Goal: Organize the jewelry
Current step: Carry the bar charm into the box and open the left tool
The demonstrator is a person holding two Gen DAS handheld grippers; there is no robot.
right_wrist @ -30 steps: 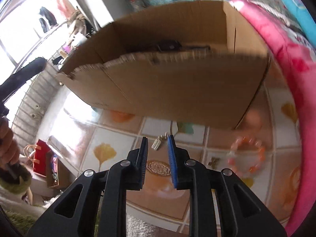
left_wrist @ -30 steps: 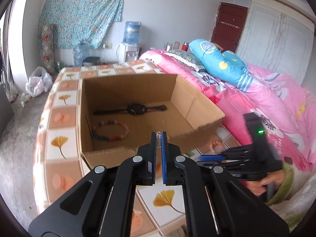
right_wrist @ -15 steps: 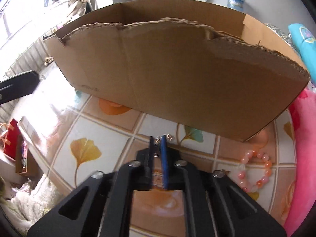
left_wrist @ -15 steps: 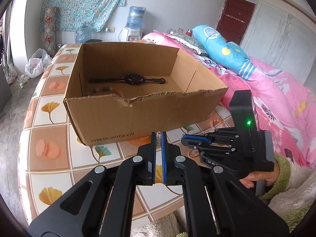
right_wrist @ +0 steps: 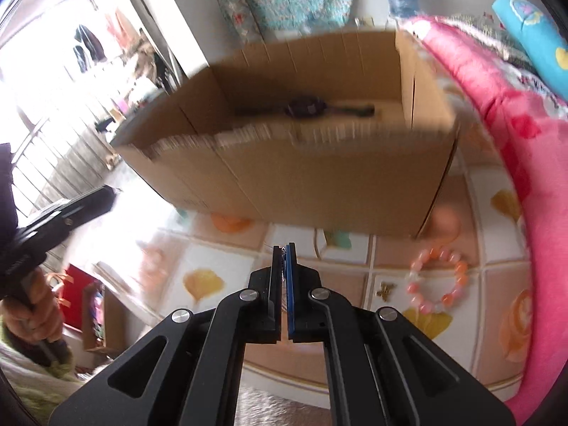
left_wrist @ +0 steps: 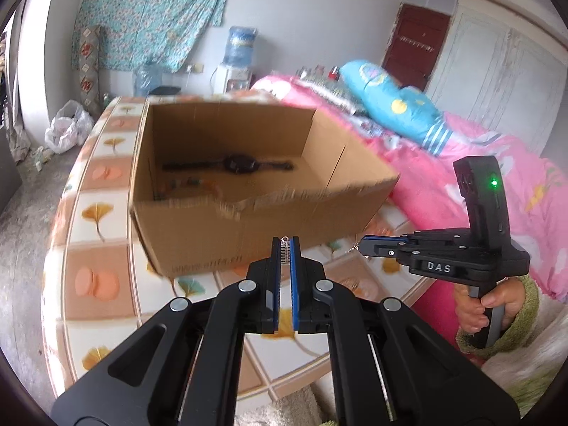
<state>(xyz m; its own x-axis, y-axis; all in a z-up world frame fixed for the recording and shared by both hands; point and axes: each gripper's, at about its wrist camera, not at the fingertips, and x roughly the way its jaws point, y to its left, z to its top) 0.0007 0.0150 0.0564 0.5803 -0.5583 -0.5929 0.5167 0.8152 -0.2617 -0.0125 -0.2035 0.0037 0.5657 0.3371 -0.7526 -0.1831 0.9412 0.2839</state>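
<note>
An open cardboard box [left_wrist: 227, 234] stands on the tiled table [left_wrist: 92, 280]. Inside lie a black watch [left_wrist: 238, 164] and a dark bead bracelet [left_wrist: 184, 183]. My left gripper [left_wrist: 284, 246] hovers in front of the box's near wall, shut on a small ribbed silver earring [left_wrist: 284, 252]. To its right, my right gripper [left_wrist: 362, 247] is off the table and shut on a second small silver earring [right_wrist: 283, 252], which dangles at the tips. From the right wrist, the box [right_wrist: 319, 184], the watch [right_wrist: 305, 106] and my right gripper [right_wrist: 284, 248] also show.
A pink-orange bead bracelet [right_wrist: 438, 280] and a small gold charm [right_wrist: 386, 289] lie on the table right of my right gripper. A bed with a pink quilt [left_wrist: 443, 177] borders the table's right side. The floor drops away at the left.
My right gripper shut on the small silver earring lying on the tiles and rose with it, so the box's inside now shows. The left gripper stays shut on its earring.
</note>
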